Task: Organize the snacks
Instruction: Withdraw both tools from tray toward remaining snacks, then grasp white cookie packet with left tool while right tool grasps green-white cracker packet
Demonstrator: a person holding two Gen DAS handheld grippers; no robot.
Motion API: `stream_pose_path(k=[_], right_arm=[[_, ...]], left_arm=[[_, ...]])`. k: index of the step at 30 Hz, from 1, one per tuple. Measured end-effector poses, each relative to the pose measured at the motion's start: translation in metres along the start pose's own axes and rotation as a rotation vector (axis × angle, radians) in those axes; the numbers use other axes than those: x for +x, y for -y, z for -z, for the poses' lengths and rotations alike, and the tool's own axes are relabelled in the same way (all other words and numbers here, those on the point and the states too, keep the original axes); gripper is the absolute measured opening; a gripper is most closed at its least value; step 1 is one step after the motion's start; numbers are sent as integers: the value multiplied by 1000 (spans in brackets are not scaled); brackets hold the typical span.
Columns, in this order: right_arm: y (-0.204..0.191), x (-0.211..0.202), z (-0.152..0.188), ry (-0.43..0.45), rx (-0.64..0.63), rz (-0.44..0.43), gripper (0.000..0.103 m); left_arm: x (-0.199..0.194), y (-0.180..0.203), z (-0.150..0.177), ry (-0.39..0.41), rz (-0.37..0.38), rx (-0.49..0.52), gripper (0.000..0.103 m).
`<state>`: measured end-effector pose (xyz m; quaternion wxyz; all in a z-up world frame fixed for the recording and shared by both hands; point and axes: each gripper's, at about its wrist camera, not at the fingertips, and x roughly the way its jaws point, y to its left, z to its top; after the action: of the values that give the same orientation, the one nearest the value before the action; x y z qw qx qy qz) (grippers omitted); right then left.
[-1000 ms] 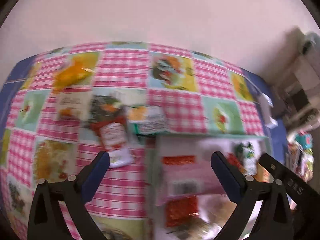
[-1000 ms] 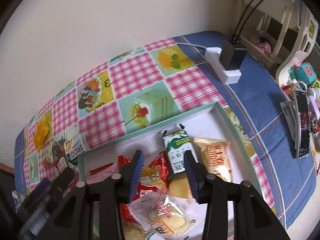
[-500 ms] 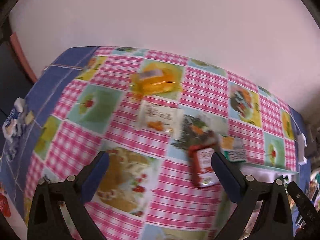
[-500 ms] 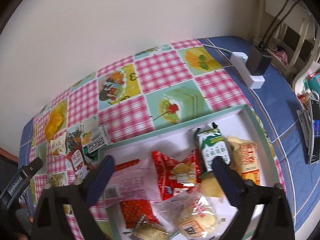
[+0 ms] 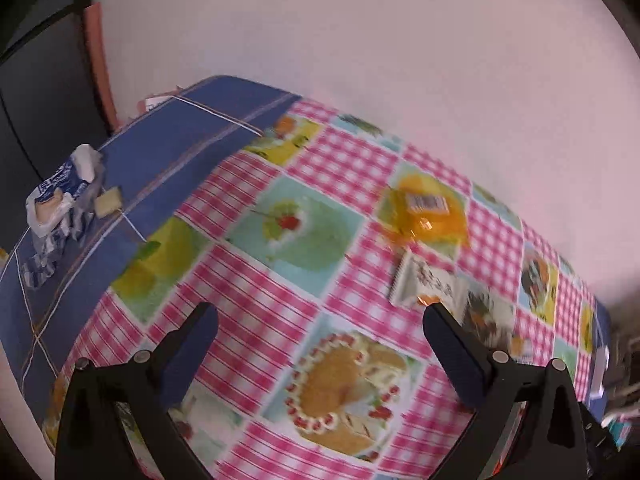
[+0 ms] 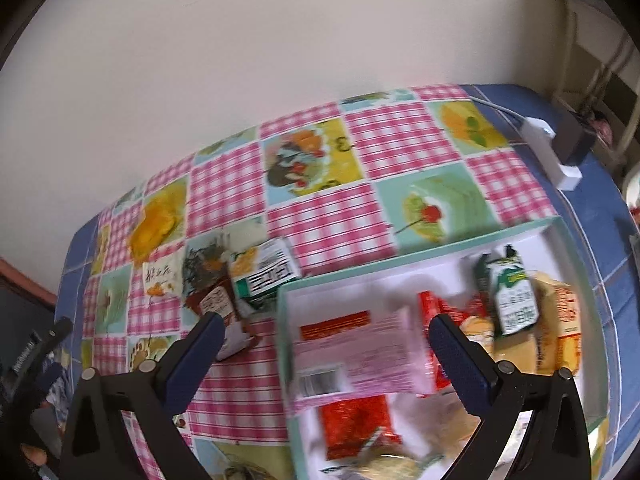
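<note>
My right gripper [image 6: 322,340] is open above the left wall of a white tray [image 6: 440,260] with a green rim, nothing between its fingers. In the tray lie a pink packet [image 6: 360,360], red packets [image 6: 356,428], a green-and-white carton [image 6: 510,296] and yellow packets [image 6: 560,320]. Left of the tray on the checked cloth lie a small green-white box [image 6: 268,276], a red-and-white sachet [image 6: 218,304] and a white packet [image 6: 160,280]. My left gripper [image 5: 320,328] is open over bare cloth. Beyond it lie an orange packet [image 5: 424,216] and a white packet [image 5: 428,284].
A pink checked cloth with fruit and cake pictures [image 5: 248,292] covers a blue tablecloth [image 5: 172,140]. A crumpled blue-white wrapper [image 5: 60,200] lies at the far left. A white power strip with a black plug [image 6: 560,152] sits at the right. The wall is close behind.
My right gripper went from nearly shut to wide open and slid left over the tray. My left gripper swung left, away from the tray, over open cloth.
</note>
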<state>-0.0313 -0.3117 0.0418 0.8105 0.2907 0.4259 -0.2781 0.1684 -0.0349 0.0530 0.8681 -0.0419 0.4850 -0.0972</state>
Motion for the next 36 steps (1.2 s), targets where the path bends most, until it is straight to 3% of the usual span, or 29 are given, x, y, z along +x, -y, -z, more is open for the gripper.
stream_pose_path(k=[5, 13, 20, 28, 36], right_arm=[[-27, 5, 5, 13, -69, -33, 103], [-47, 1, 4, 71, -125, -50, 103], [-56, 24, -15, -2, -158, -7, 103], [-60, 62, -38, -110, -180, 44, 99], [-63, 94, -46, -172, -232, 75, 91]], left_arm=[[-2, -20, -9, 58, -1, -24, 102], [19, -24, -2, -32, 57, -15, 102], [51, -18, -8, -194, 97, 24, 102], [83, 15, -30, -331, 161, 69, 102], [111, 71, -33, -395, 219, 124, 101]])
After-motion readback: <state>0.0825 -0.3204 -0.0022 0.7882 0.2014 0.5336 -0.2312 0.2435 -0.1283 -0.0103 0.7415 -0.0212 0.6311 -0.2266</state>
